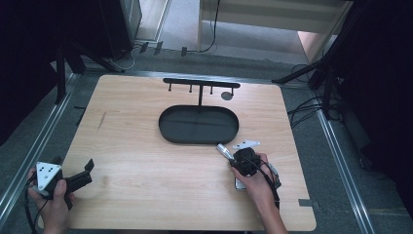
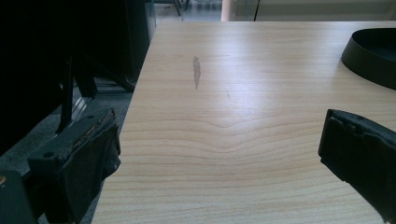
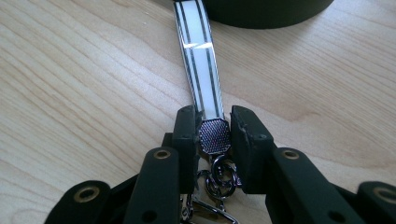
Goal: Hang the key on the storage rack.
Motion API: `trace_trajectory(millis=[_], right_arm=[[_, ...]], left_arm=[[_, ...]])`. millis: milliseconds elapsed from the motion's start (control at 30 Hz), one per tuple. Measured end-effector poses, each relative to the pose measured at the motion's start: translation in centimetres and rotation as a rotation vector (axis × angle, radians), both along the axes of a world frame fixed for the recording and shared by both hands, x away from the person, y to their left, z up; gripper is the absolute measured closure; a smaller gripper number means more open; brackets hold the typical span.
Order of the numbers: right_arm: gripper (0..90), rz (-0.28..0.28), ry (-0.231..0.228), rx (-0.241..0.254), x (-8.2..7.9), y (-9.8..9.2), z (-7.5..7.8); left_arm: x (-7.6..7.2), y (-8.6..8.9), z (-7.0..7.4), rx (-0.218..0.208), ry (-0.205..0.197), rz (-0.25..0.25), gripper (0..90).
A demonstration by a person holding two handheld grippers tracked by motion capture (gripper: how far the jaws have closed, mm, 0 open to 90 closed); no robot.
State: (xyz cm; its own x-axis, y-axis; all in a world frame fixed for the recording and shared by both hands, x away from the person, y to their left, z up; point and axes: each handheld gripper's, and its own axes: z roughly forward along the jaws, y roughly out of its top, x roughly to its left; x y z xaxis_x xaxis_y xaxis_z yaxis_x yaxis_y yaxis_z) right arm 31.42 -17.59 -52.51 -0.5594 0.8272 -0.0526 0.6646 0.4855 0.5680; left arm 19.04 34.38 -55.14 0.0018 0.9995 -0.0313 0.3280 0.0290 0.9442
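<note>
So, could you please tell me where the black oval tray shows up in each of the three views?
High view: the black oval tray sits at the table's centre, below the hook rack.
Left gripper view: its curved wall is at the upper right edge, cut off by the frame.
Right gripper view: its wall is at the top centre, just beyond the strap.
Shared landmark: the light wooden tabletop under the tray.

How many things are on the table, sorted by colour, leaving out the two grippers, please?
Black: 1, the oval tray with its hook rack.
Silver and white: 1, the striped keychain strap, clamped in the right gripper.
Total: 2.
</note>
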Motion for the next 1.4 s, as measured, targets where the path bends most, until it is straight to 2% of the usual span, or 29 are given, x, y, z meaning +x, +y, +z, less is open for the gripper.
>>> trace_trajectory(millis=[267,333,400,633,733,900,1067,1167,1233,1333,1400], right_arm=[[64.1,0.035,0.088,-0.060,1.0,0.5,0.7],[65.7,0.042,0.113,-0.066,1.3,0.6,0.8],[72.0,0.043,0.135,-0.057,1.5,0.5,0.9],[75.0,0.026,0.154,-0.067,1.4,0.7,1.0],[75.1,0.029,0.131,-0.075,1.1,0.9,1.1],[75.1,0.023,0.065,-0.009,0.3,0.6,1.9],[75.1,0.022,0.002,0.143,-0.2,-0.3,2.9],[75.2,0.019,-0.039,0.198,-0.4,-0.6,3.5],[75.2,0.025,-0.057,0.257,-0.5,-0.7,4.0],[75.2,0.026,-0.081,0.309,-0.5,-0.9,4.5],[75.2,0.029,-0.091,0.320,-0.6,-0.8,4.7]], left_arm=[[0.0,0.0,0.0,0.000,0.000,-0.001,0.0],[0.0,0.0,0.0,0.000,0.001,-0.002,0.0],[0.0,0.0,0.0,0.000,0.000,-0.002,0.0],[0.0,0.0,0.0,-0.002,-0.002,-0.003,0.0],[0.0,0.0,0.0,-0.002,-0.001,-0.004,0.0],[0.0,0.0,0.0,0.000,-0.001,-0.001,0.0],[0.0,0.0,0.0,0.001,-0.003,0.000,0.0],[0.0,-0.1,0.0,0.000,-0.004,0.000,0.0],[0.0,0.0,0.0,0.001,-0.003,0.000,0.0],[0.0,0.0,0.0,0.000,-0.002,0.000,0.0],[0.0,0.0,0.0,-0.001,-0.002,-0.002,0.0]])
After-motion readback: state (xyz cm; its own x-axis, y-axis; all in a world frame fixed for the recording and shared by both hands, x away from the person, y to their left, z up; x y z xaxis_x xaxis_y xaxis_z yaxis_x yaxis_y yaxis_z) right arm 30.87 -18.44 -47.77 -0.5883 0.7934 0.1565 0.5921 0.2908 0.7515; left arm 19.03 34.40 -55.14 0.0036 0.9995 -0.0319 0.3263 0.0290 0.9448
